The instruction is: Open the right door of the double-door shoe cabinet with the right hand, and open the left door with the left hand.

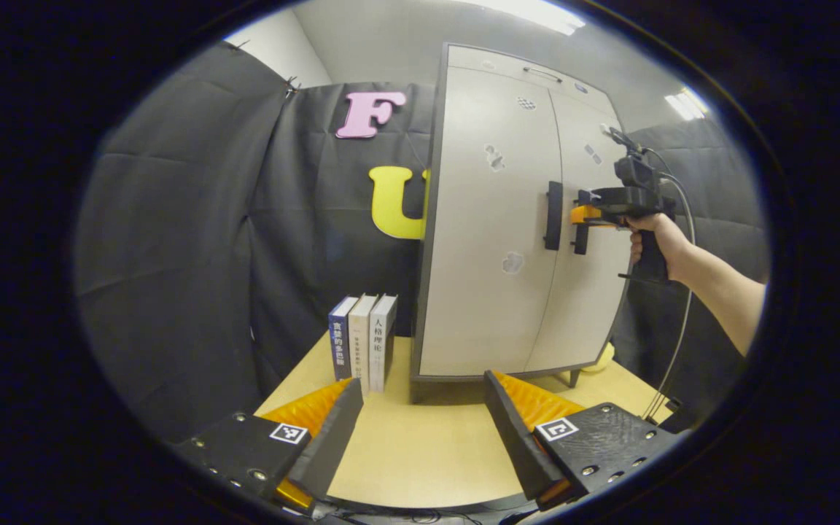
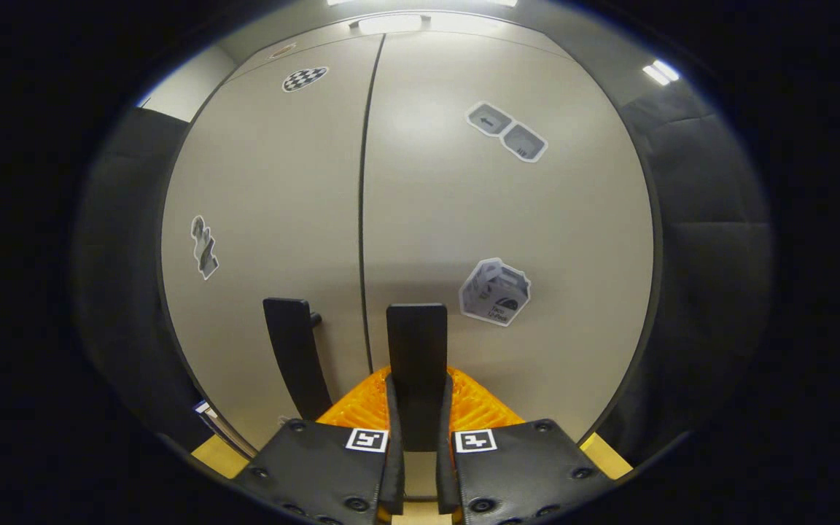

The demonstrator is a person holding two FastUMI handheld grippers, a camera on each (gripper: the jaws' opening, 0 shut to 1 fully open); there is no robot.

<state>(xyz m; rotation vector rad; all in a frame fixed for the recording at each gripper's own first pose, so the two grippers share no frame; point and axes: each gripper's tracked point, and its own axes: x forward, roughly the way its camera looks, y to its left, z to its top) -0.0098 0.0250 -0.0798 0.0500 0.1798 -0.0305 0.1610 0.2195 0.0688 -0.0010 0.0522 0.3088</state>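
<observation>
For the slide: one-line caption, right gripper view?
Right claw closed on right door handle; both cabinet doors shut.
</observation>
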